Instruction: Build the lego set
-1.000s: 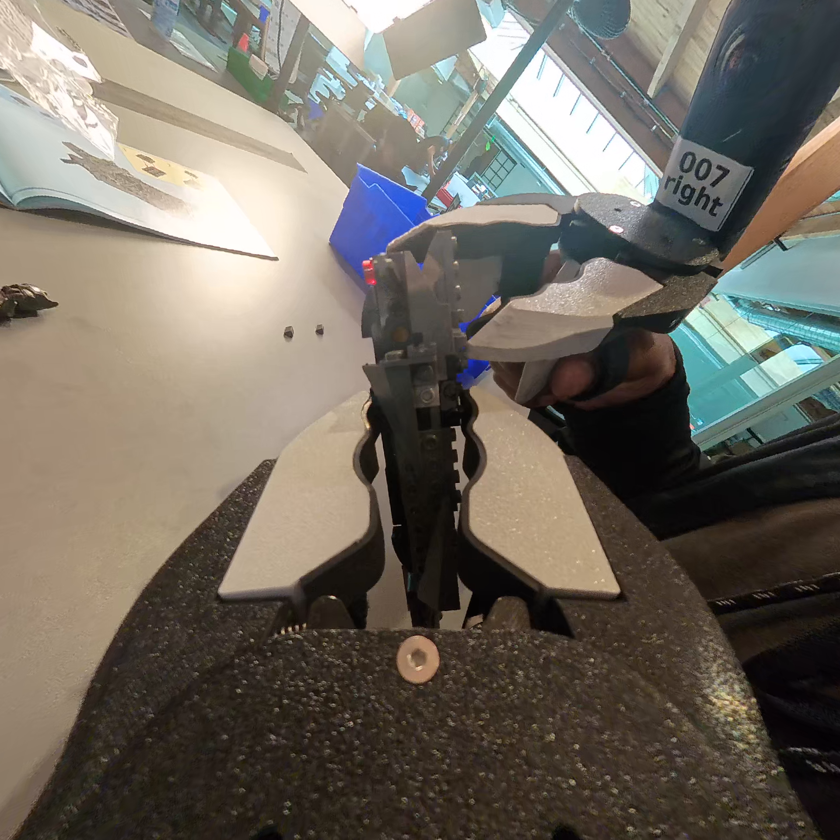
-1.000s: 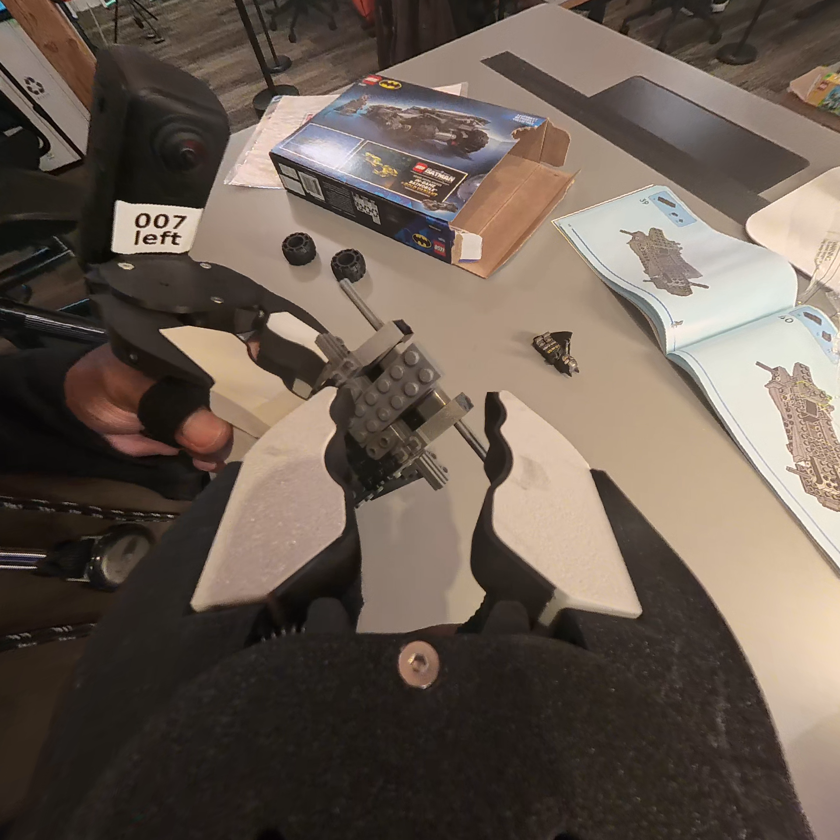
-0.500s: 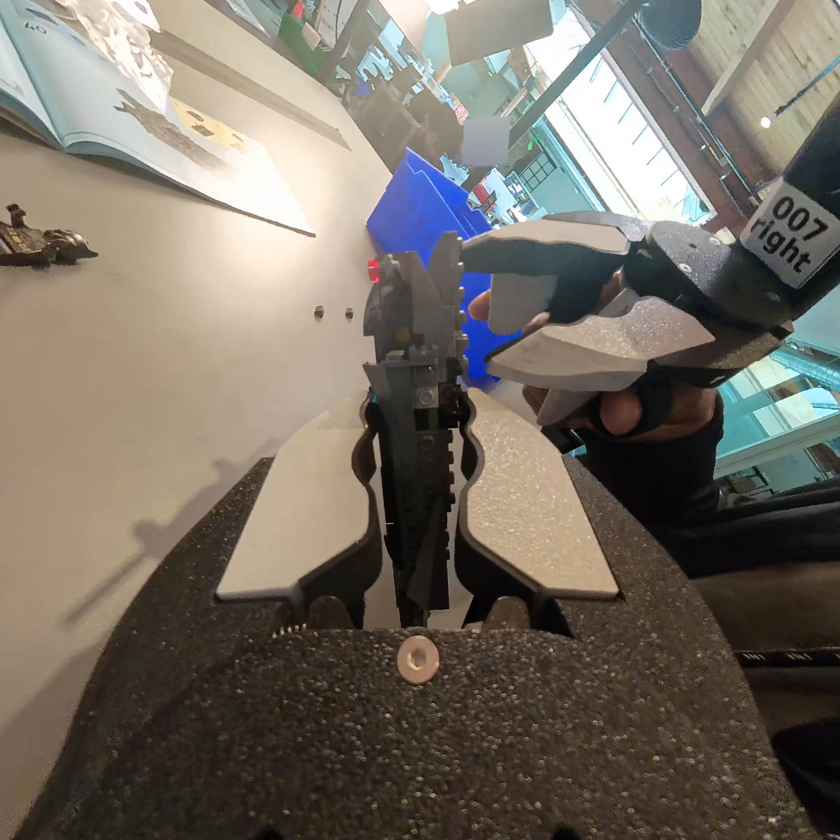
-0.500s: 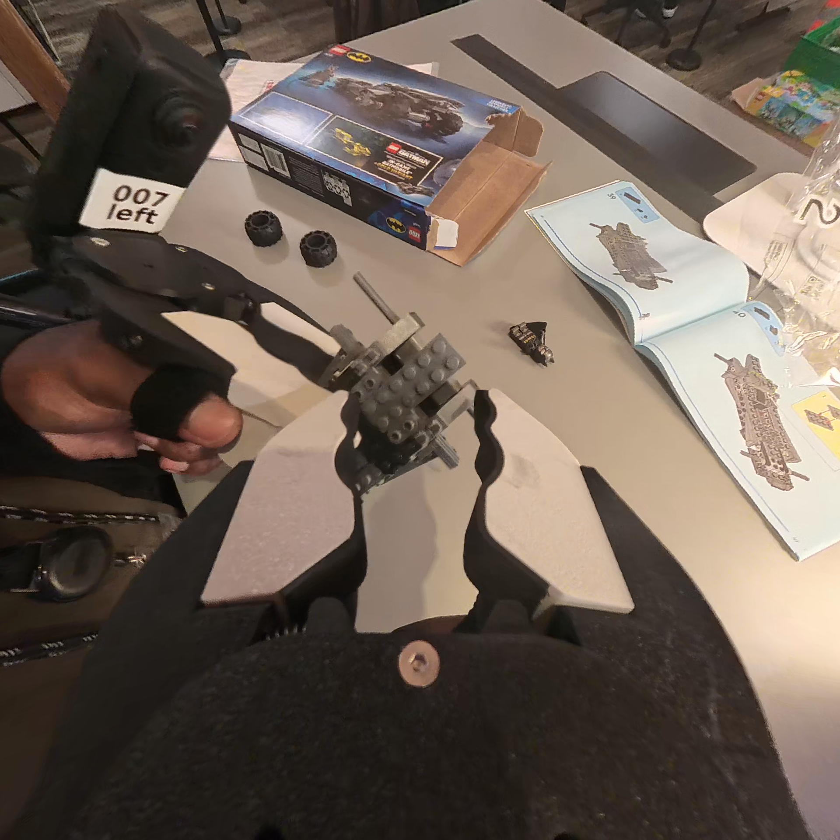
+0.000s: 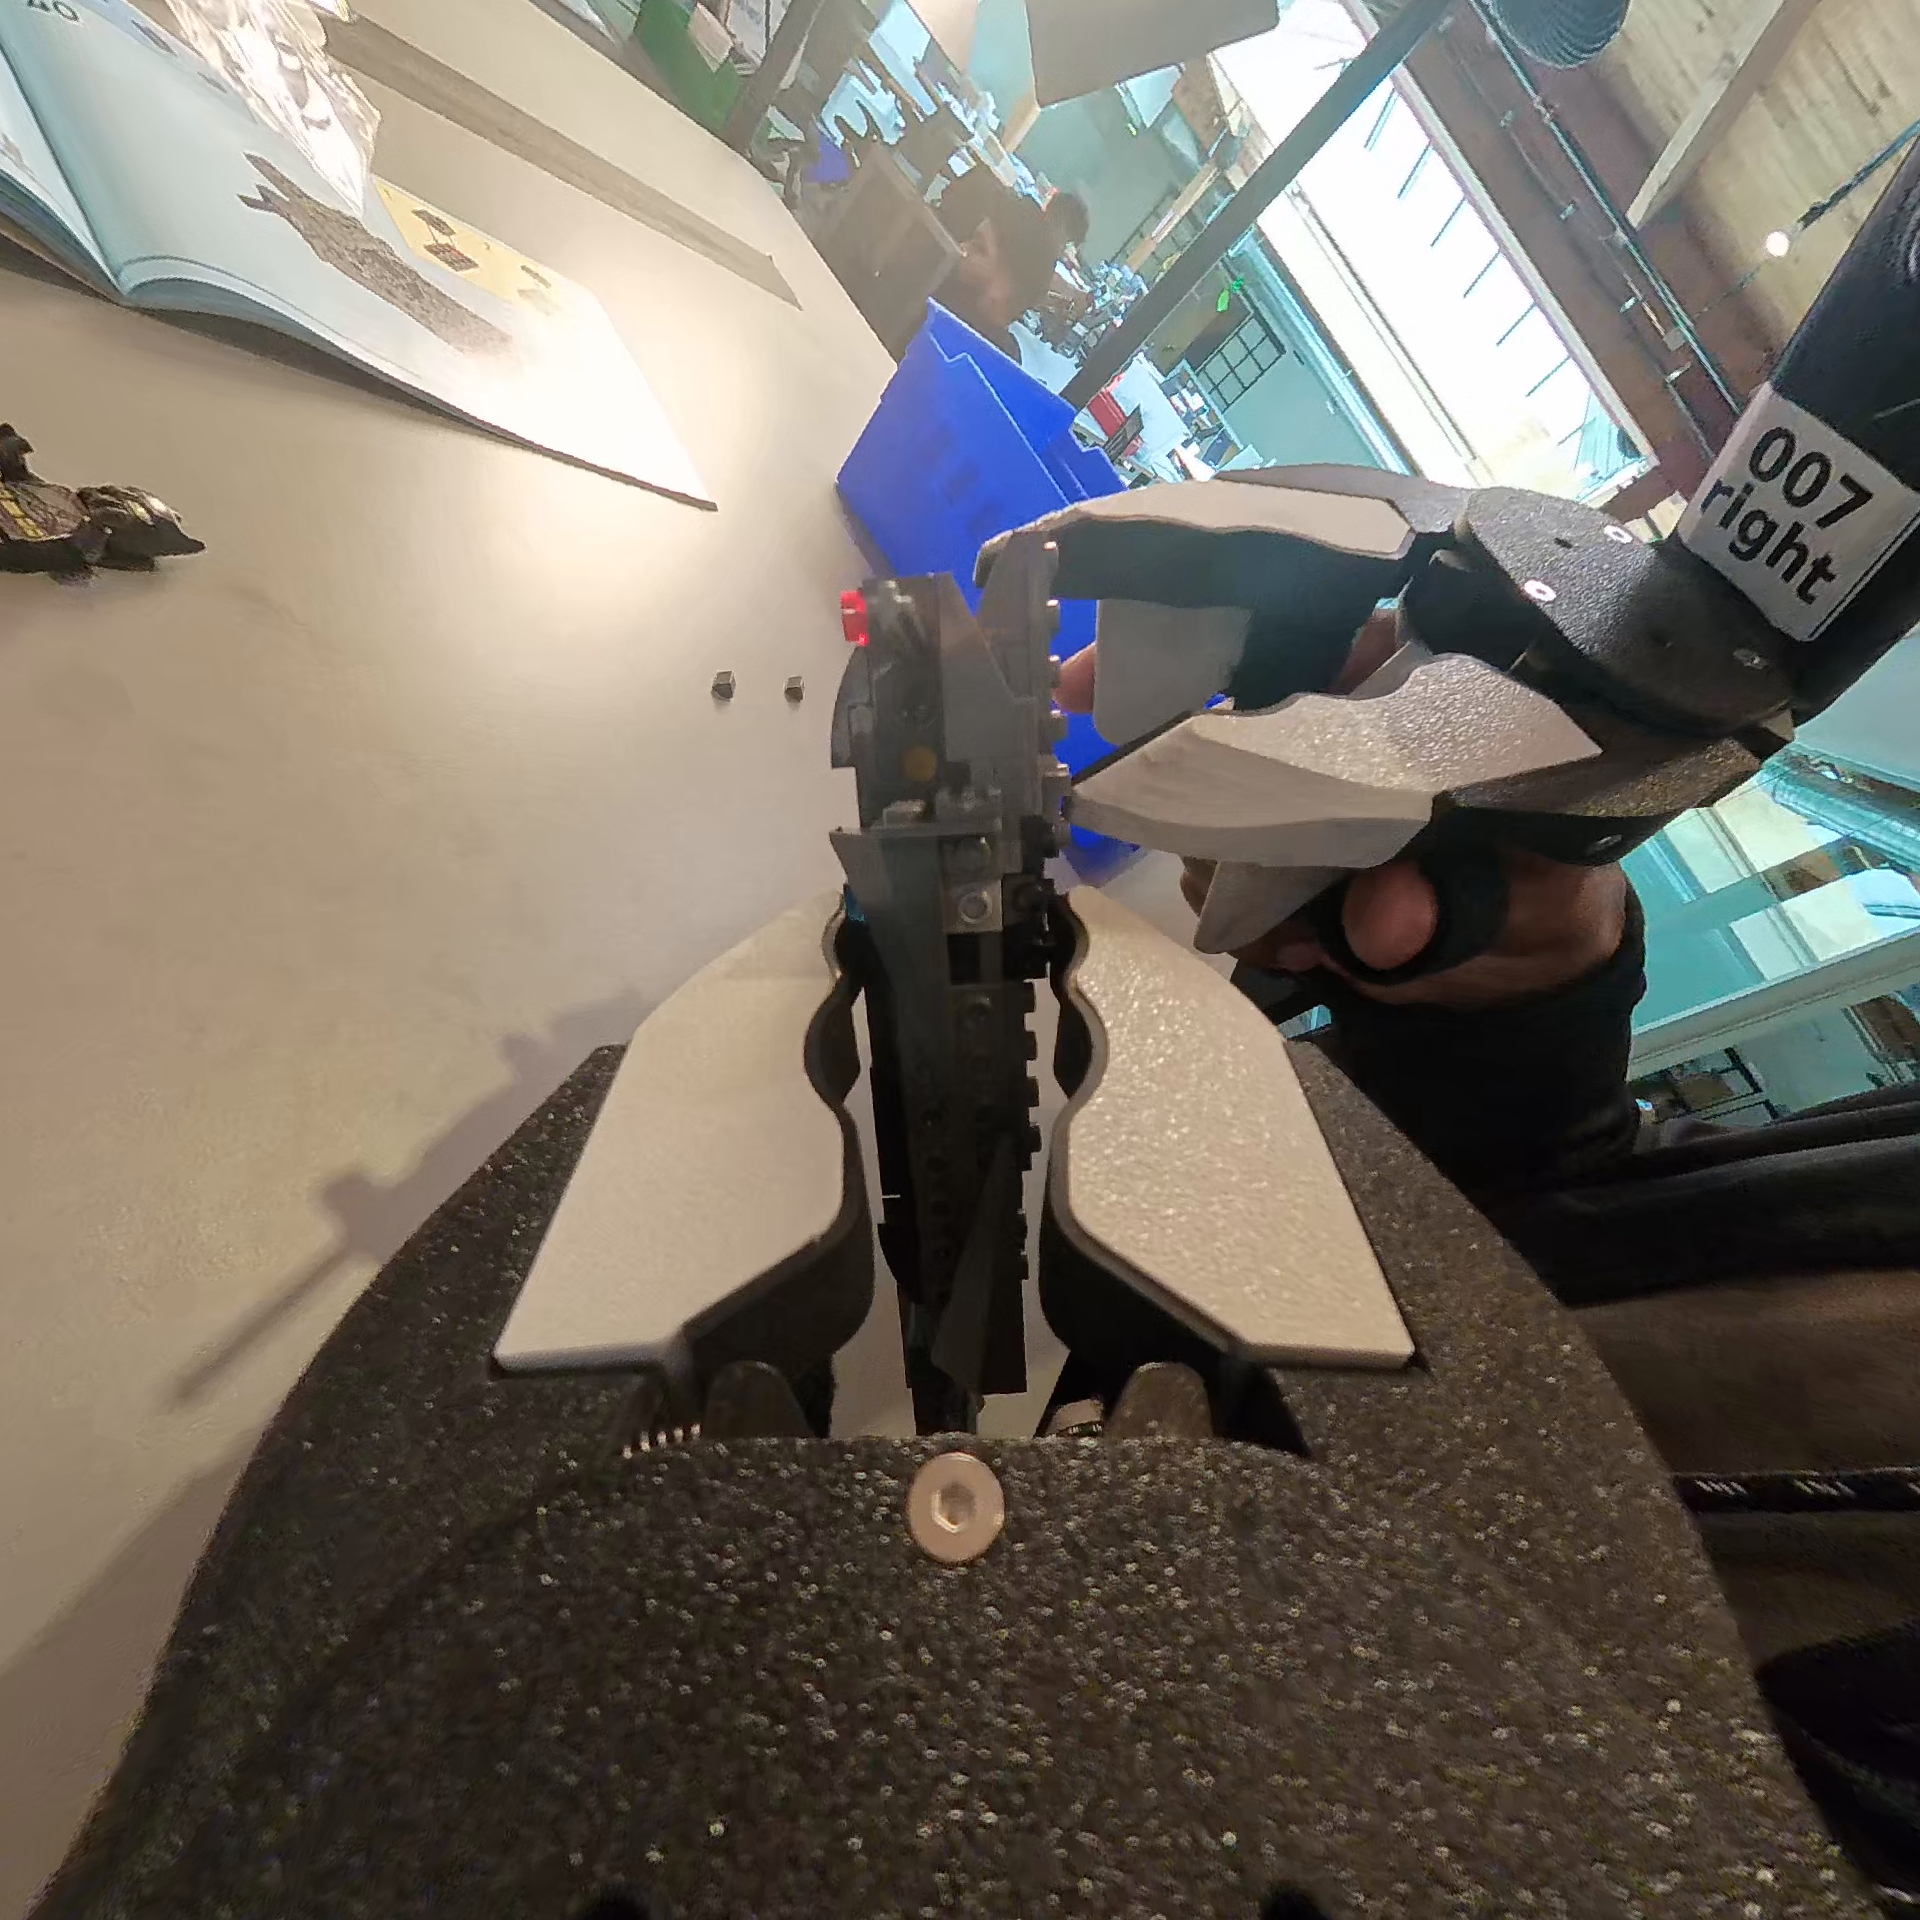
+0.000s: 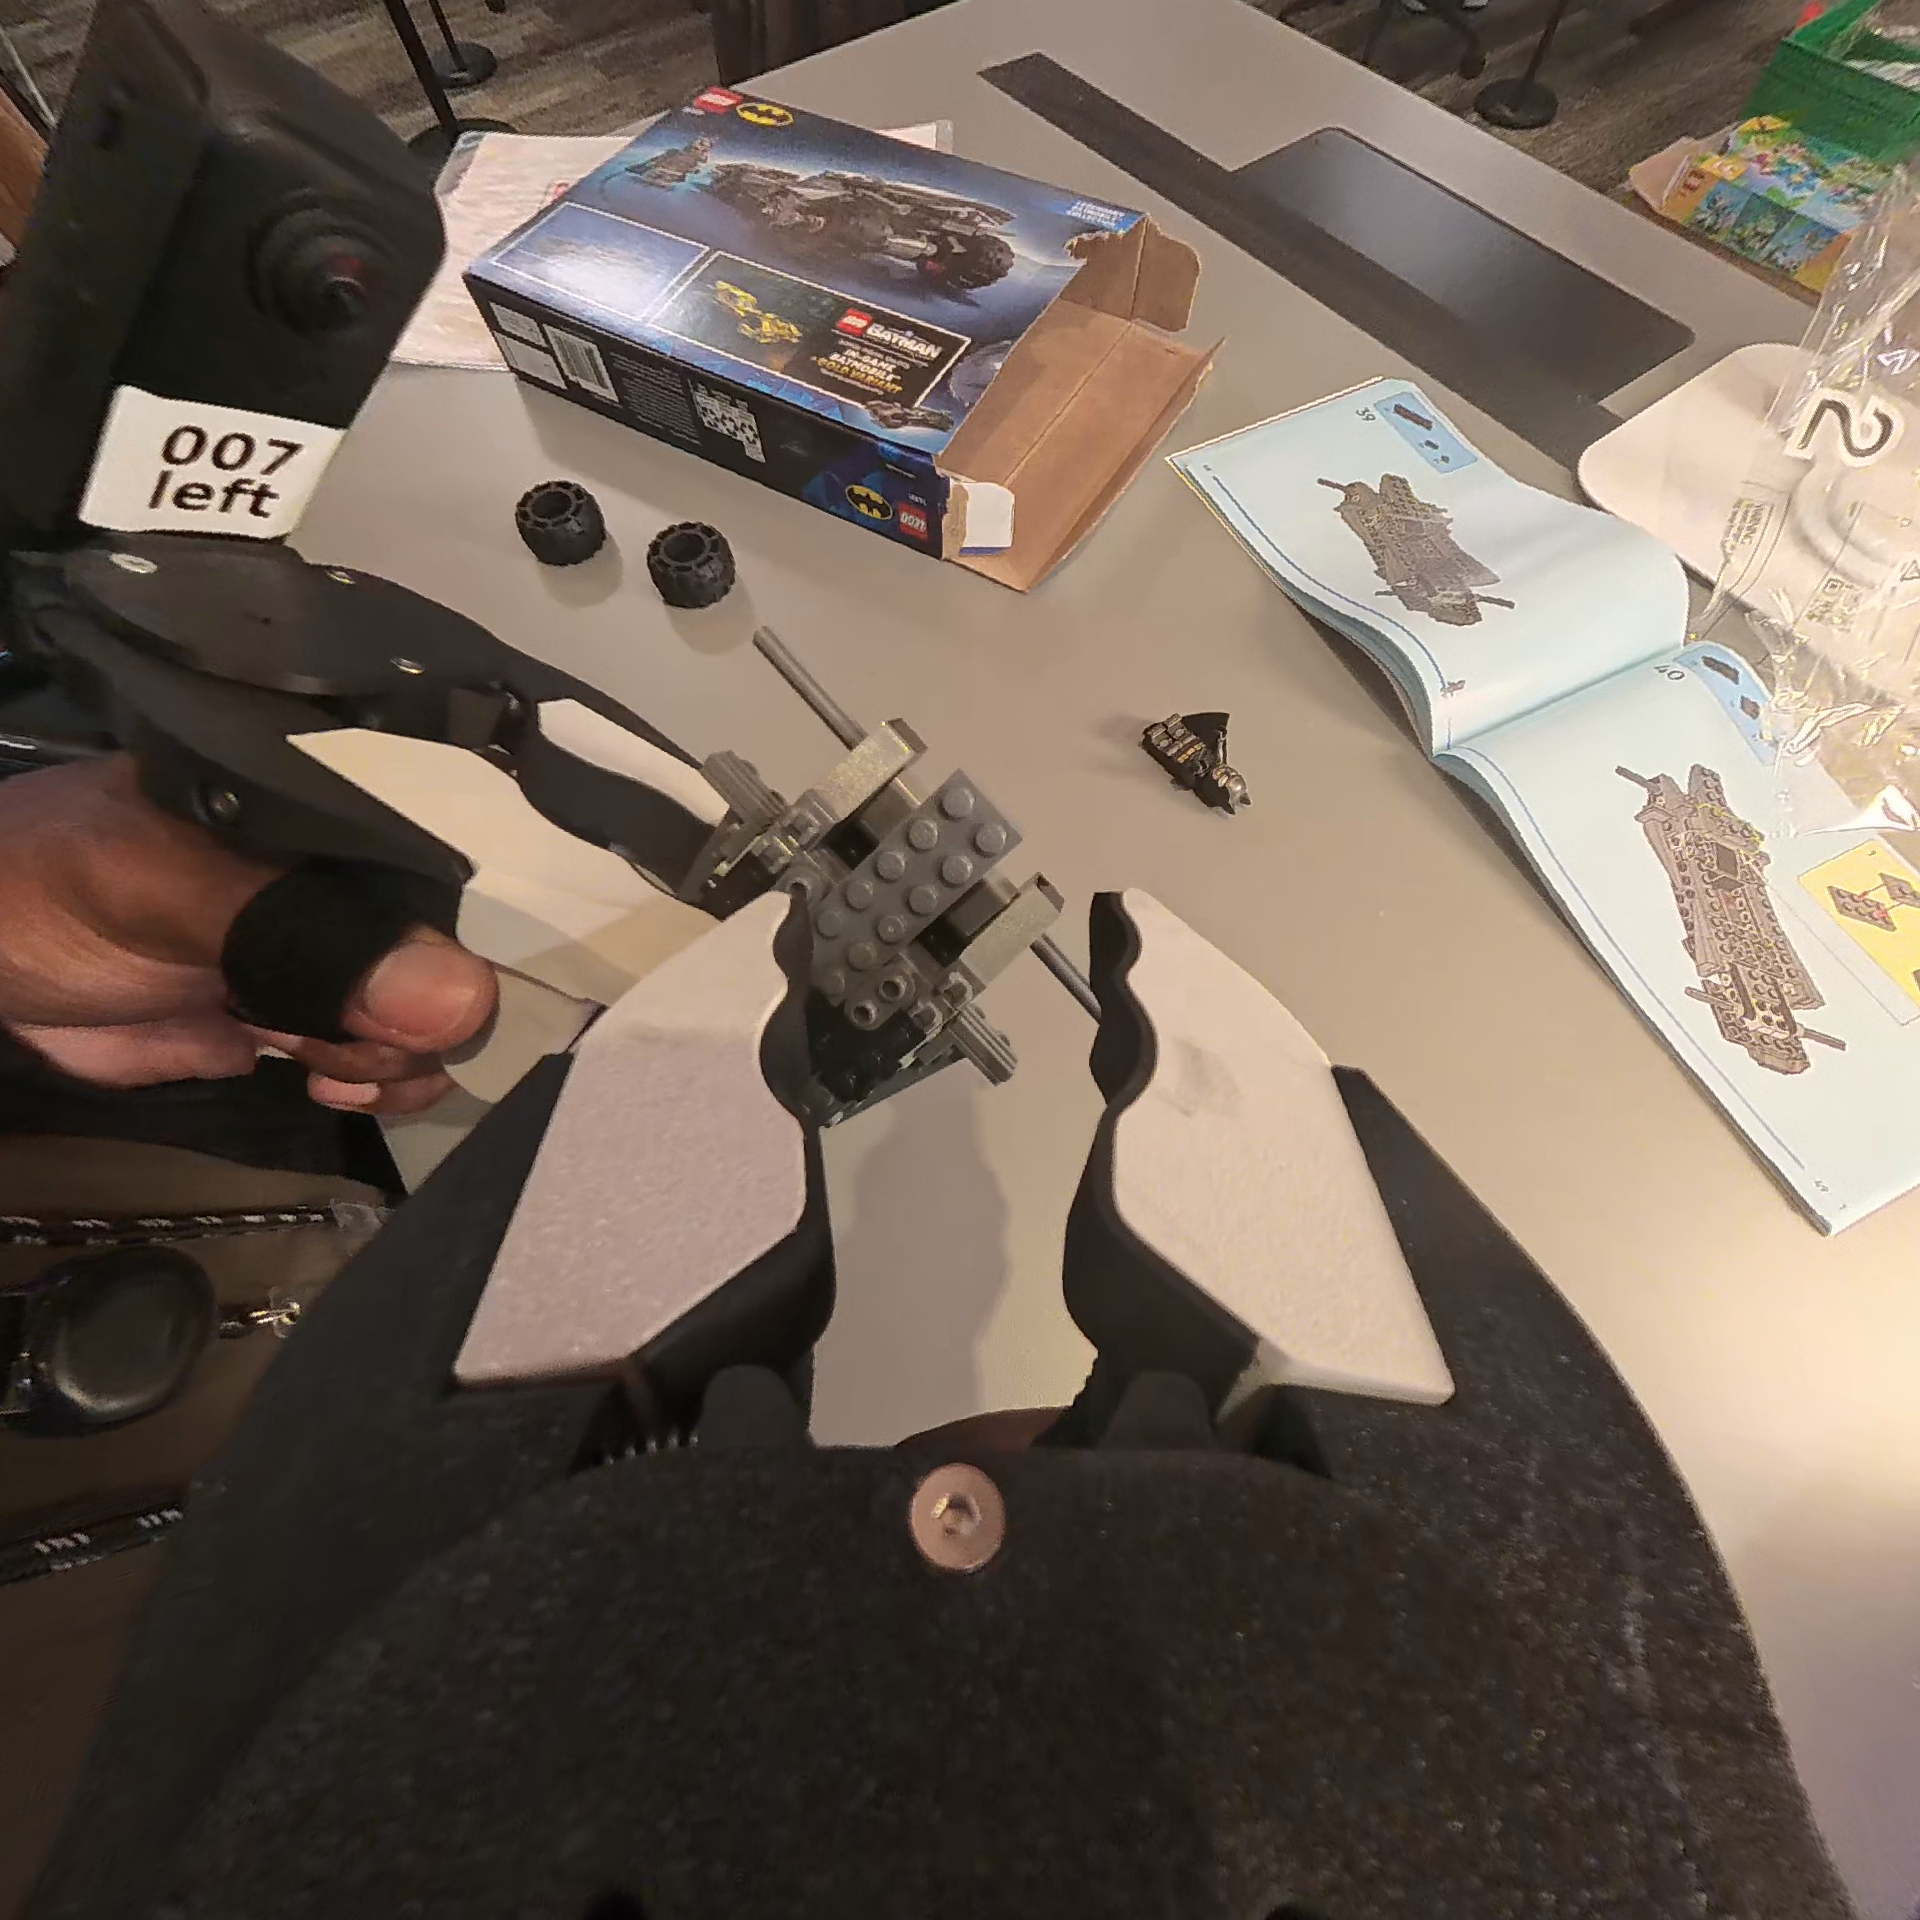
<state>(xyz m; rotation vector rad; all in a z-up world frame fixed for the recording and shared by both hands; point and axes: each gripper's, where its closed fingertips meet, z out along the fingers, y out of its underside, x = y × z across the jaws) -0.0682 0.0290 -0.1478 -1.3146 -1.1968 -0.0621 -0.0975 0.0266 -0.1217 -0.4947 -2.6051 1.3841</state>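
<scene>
My left gripper (image 5: 951, 925) is shut on a grey and black brick-built model (image 5: 935, 790), which stands upright between its pads above the grey table (image 5: 364, 831). A red stud sits at the model's top. My right gripper (image 6: 940, 920) is open around the model's studded end (image 6: 914, 862). Its left finger (image 6: 727, 997) touches the grey plate, and its right finger (image 6: 1143, 997) stands a little apart, beside a thin grey axle (image 6: 810, 696). In the left wrist view the right gripper (image 5: 1044, 681) comes in from the right. In the right wrist view the left gripper (image 6: 707, 831) holds the model's far part.
An opened blue cardboard box (image 6: 831, 312), two black tyres (image 6: 561, 520), a small black figure (image 6: 1195, 758) and an open instruction booklet (image 6: 1507, 623) lie on the table. A clear plastic bag (image 6: 1849, 416) is at the right. A blue bin (image 5: 966, 457) stands behind the model. The tips of one gripper are about 4 centimeters away from the tips of the other. Left tips and right tips are each some 20 centimeters from the small black figure (image 6: 1195, 758). It is also in sight in the left wrist view (image 5: 58, 509).
My right gripper's fingers have drawn in around the model's end, from wider apart a second ago. My left gripper has kept its hold on the model, and both have shifted slightly.
</scene>
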